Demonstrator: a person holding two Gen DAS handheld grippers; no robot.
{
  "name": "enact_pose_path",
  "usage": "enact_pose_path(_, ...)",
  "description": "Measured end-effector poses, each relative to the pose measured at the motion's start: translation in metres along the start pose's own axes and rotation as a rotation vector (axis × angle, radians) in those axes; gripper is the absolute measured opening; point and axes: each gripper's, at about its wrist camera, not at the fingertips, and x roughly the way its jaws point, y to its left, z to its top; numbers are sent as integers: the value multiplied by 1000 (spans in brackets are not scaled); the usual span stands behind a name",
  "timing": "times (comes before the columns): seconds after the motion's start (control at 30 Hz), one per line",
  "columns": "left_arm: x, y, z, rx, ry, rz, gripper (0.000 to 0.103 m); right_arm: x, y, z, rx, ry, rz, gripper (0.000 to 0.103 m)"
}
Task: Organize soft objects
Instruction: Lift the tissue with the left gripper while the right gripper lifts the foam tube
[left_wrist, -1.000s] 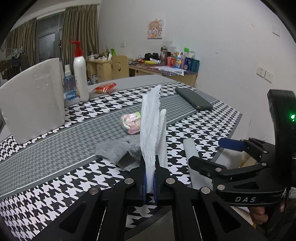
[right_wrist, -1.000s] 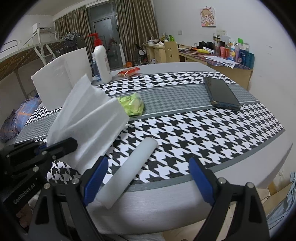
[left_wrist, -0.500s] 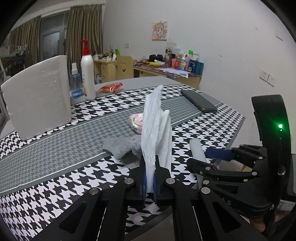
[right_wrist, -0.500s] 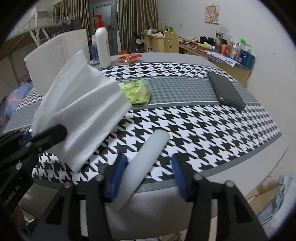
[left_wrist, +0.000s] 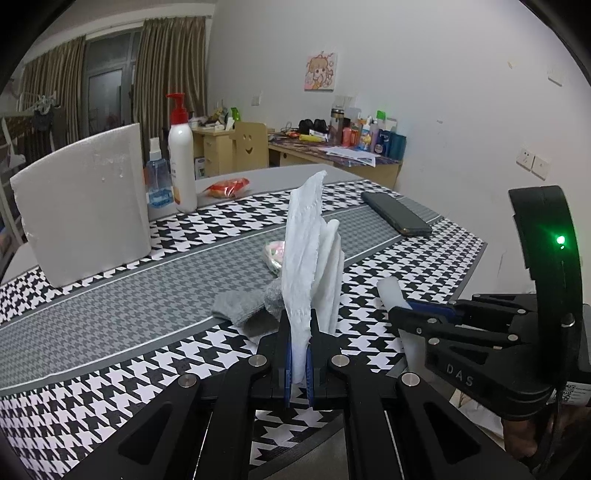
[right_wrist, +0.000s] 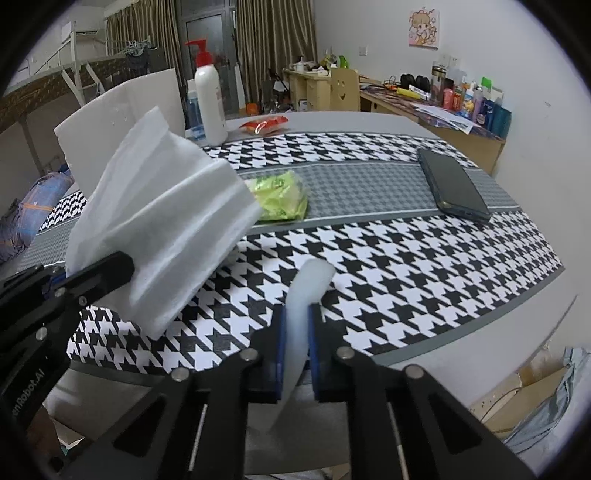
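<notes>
My left gripper (left_wrist: 298, 326) is shut on a folded white tissue (left_wrist: 308, 251), which stands upright above the houndstooth tablecloth (left_wrist: 110, 387). In the right wrist view the same tissue (right_wrist: 166, 221) fans out from the left gripper (right_wrist: 110, 267) at the left. My right gripper (right_wrist: 297, 314) has its jaws closing, and the pads press a white foam roll (right_wrist: 308, 284) flat at the table's near edge. From the left wrist view the foam roll (left_wrist: 389, 291) pokes out beyond the right gripper (left_wrist: 421, 312). A grey sock (left_wrist: 243, 306) lies just behind the tissue.
A small soft packet (right_wrist: 280, 199) lies mid-table. A dark phone (left_wrist: 397, 218) rests at the right. A white foam block (left_wrist: 85, 206), a spray bottle (left_wrist: 157, 177), a pump bottle (left_wrist: 183, 162) and a red snack packet (left_wrist: 227, 186) stand at the far side.
The right gripper's jaws have come together from wide open onto the foam roll, squeezing it flat. The left gripper keeps its hold on the tissue and has barely moved.
</notes>
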Motion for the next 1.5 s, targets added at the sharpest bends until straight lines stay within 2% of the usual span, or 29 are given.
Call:
enact_pose_path(0.13,-5,0,1,1,-12,3,6,-10,-2,5,-5,-42,6,15)
enact_pose_path(0.73,-23,-2,16,4,-75,-6,6,-24,-2,11,-9,-96,16,15)
enact_pose_path(1.5,-39,16,32,-15,-121,89,6,-40,3,32,-51,-180,79,15)
